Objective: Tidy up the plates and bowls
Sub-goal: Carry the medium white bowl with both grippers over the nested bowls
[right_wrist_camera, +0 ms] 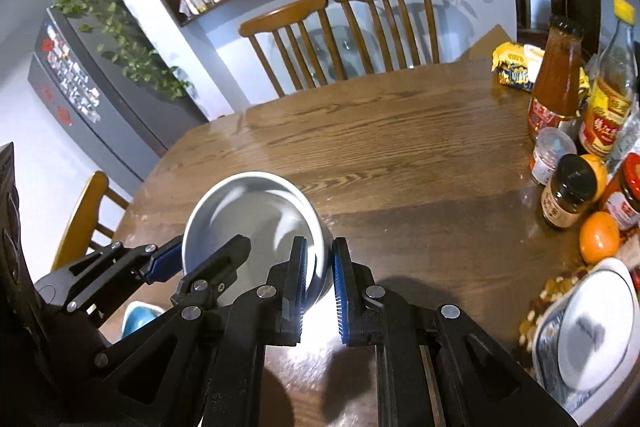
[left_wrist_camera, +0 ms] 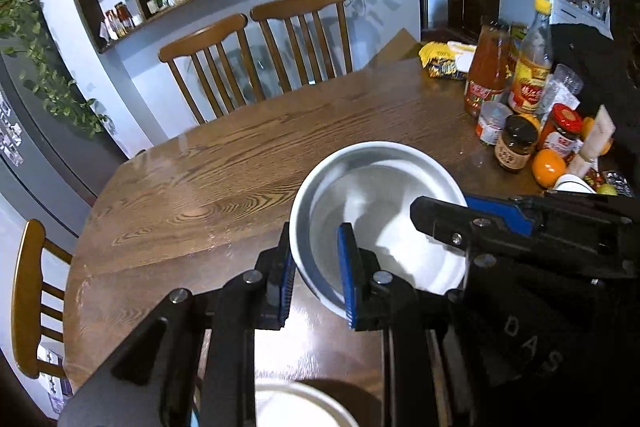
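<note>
A white bowl (left_wrist_camera: 376, 203) is held over the wooden table (left_wrist_camera: 240, 167) by both grippers. My left gripper (left_wrist_camera: 318, 267) is shut on the bowl's left rim, one blue pad inside and one outside. My right gripper (right_wrist_camera: 320, 267) is shut on the bowl's right rim (right_wrist_camera: 256, 215); it also shows from the side in the left wrist view (left_wrist_camera: 472, 215). A white plate (right_wrist_camera: 596, 327) with a blue-patterned rim lies at the table's right front. Another white dish (left_wrist_camera: 296, 407) shows under the left gripper.
Sauce bottles (left_wrist_camera: 486, 67), jars (left_wrist_camera: 514, 143), oranges (left_wrist_camera: 550, 167) and snack packets (left_wrist_camera: 444, 63) crowd the table's right side. Two wooden chairs (left_wrist_camera: 256, 59) stand behind the table, one (left_wrist_camera: 32, 299) at its left. A grey fridge (right_wrist_camera: 80, 87) stands at the left.
</note>
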### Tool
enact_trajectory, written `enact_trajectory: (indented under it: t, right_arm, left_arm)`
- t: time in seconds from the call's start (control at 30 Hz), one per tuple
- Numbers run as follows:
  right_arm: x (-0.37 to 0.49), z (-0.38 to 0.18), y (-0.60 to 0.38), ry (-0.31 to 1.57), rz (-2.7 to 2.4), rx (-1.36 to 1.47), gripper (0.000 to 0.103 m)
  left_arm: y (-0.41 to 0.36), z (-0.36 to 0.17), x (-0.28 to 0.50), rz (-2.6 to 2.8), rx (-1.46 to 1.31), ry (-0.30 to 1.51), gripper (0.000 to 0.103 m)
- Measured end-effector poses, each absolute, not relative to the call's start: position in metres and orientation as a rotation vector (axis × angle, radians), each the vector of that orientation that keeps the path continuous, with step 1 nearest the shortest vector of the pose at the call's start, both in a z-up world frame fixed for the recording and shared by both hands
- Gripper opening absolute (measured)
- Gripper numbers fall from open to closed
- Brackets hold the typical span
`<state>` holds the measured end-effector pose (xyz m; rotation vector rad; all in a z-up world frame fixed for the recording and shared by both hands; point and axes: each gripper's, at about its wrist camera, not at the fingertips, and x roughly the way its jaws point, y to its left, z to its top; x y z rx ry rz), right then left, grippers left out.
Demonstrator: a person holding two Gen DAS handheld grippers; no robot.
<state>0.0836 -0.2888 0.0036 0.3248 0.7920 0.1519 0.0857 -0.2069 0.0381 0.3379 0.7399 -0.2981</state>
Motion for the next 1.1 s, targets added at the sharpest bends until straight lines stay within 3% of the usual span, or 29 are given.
enact_trajectory:
  t: [0.57, 1.1]
  right_arm:
    - [0.014, 0.021, -0.235, 0.769, 0.224, 0.261, 0.014]
    - [0.006, -0.006, -0.184, 0.869, 0.302, 0.216, 0.014]
  left_arm:
    - [-0.155, 0.051, 0.01, -0.246, 0.298, 0.71, 0.019]
    - [-0.108, 0.021, -0.004, -0.181, 0.247, 0.822, 0.019]
